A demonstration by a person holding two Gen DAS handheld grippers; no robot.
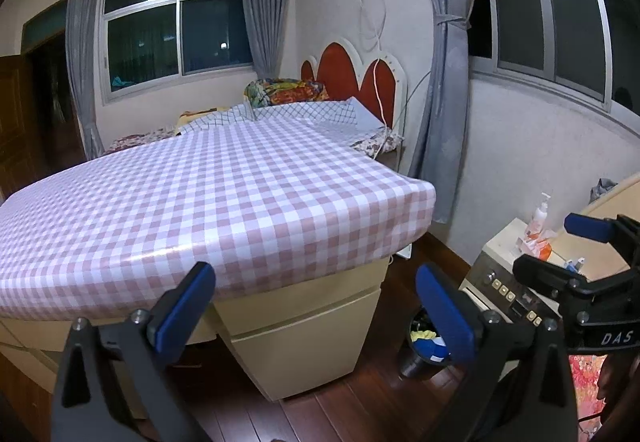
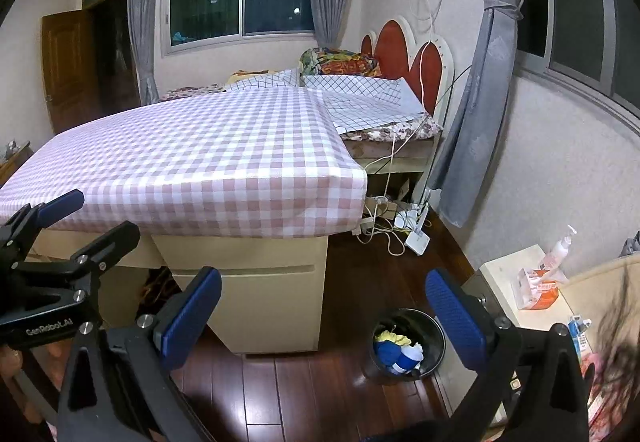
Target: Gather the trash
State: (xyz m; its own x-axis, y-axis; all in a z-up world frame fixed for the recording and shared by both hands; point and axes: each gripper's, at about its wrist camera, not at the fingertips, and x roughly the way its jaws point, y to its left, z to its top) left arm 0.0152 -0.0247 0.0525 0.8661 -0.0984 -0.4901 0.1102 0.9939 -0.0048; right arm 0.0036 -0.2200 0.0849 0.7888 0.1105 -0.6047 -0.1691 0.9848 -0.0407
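A black trash bin [image 2: 408, 346] stands on the wooden floor, right of the cream cabinet, with blue, yellow and white trash inside. It also shows in the left wrist view [image 1: 424, 352], partly behind a finger. My left gripper [image 1: 316, 310] is open and empty, held above the floor before the checkered table [image 1: 208, 202]. My right gripper [image 2: 324, 318] is open and empty, above and left of the bin. The left gripper also shows at the left of the right wrist view [image 2: 92, 218], and the right gripper at the right of the left wrist view [image 1: 556, 246].
A cream cabinet [image 2: 256, 306] stands under the table [image 2: 192, 162]. A side unit [image 2: 516, 282] at right holds a pump bottle [image 2: 558, 246] and a tissue pack [image 2: 536, 288]. Cables and a white box [image 2: 416, 240] lie on the floor by the bed [image 2: 384, 114].
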